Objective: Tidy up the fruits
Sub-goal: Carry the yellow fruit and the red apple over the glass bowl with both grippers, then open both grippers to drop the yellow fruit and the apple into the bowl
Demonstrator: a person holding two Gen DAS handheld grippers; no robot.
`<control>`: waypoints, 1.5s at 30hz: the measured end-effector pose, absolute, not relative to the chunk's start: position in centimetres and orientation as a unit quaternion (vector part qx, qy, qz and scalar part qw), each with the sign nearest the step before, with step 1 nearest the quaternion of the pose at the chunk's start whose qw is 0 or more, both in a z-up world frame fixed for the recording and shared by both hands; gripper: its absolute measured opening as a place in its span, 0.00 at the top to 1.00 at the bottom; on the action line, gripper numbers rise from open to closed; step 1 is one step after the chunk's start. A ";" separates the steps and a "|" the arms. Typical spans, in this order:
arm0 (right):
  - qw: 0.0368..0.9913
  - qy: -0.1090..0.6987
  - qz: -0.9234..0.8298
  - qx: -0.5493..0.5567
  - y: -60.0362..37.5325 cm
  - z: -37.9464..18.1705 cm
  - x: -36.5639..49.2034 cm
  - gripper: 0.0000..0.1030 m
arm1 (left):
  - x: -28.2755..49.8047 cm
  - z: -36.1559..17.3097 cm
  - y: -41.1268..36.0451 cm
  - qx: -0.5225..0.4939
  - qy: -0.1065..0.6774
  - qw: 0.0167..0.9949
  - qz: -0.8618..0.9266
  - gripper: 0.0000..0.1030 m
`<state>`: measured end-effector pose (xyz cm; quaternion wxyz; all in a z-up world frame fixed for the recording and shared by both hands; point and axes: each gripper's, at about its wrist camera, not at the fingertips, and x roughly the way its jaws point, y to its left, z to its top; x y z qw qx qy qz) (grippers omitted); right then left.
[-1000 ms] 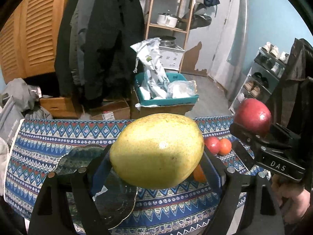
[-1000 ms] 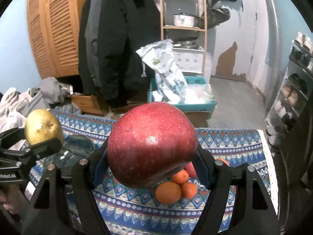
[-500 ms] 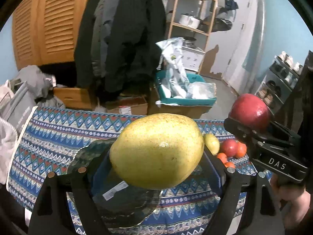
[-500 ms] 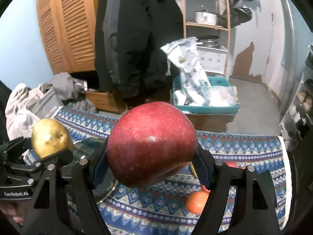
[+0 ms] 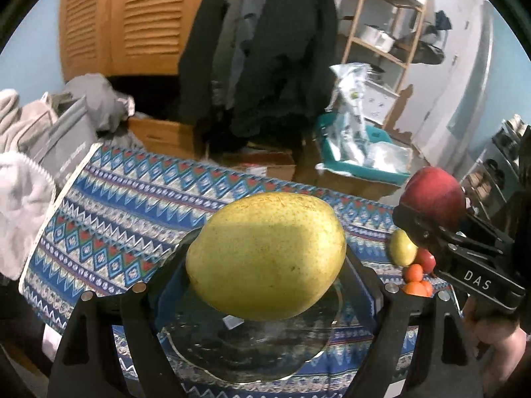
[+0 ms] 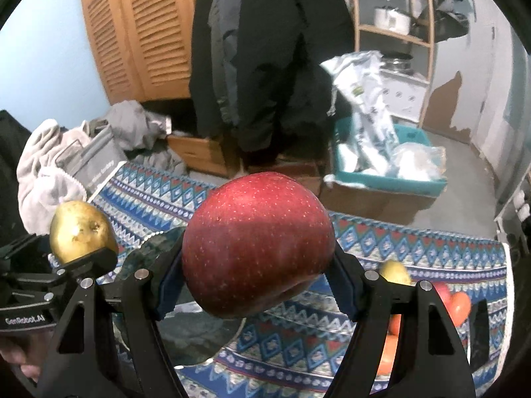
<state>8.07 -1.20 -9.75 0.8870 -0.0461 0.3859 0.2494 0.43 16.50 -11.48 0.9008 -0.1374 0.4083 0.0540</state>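
My left gripper point(image 5: 265, 258) is shut on a yellow-green pear point(image 5: 265, 255) and holds it above a clear glass plate point(image 5: 252, 341) on the patterned tablecloth. My right gripper point(image 6: 259, 265) is shut on a red apple point(image 6: 259, 242), held in the air to the right of the plate point(image 6: 199, 331). The right gripper and its apple point(image 5: 431, 199) show at the right of the left wrist view. The left gripper and its pear point(image 6: 81, 232) show at the left of the right wrist view.
A second pear point(image 5: 402, 248), a red fruit point(image 5: 426, 260) and several oranges point(image 5: 415, 287) lie on the blue patterned cloth point(image 5: 139, 219) to the right of the plate. Clothes are piled at the table's left end point(image 5: 23, 192). A teal bin point(image 6: 388, 179) stands behind.
Both grippers have swung left over the table with their fruit. The glass plate now lies right below the pear, and the loose fruit has shifted to the right in both views.
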 end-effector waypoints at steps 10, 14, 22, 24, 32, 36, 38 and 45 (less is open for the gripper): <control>0.855 0.436 0.273 -0.068 3.1 -14.6 9.2 0.28 | 0.5 -16.4 19.2 -0.154 0.458 0.872 0.081 0.17; 0.843 0.454 0.278 -0.079 4.0 -16.4 9.4 0.28 | 0.6 -18.4 19.9 -0.158 0.482 0.857 0.093 0.17; 0.818 0.492 0.282 -0.097 4.8 -19.5 9.7 0.28 | 1.2 -21.5 19.9 -0.161 0.522 0.832 0.099 0.17; 0.813 0.498 0.285 -0.102 5.0 -20.1 9.6 0.28 | 1.3 -22.1 19.9 -0.161 0.532 0.825 0.102 0.17; 0.796 0.516 0.297 -0.111 5.6 -21.6 9.4 0.28 | 1.6 -23.9 20.2 -0.166 0.560 0.803 0.115 0.17; 0.787 0.528 0.301 -0.110 5.7 -22.1 9.4 0.27 | 1.7 -25.1 20.2 -0.174 0.580 0.788 0.109 0.17; 0.784 0.532 0.300 -0.112 5.7 -22.4 9.4 0.27 | 1.8 -25.6 20.1 -0.180 0.589 0.781 0.107 0.17; 0.777 0.540 0.303 -0.118 6.1 -22.9 9.2 0.26 | 2.1 -26.0 19.0 -0.144 0.598 0.781 0.107 0.16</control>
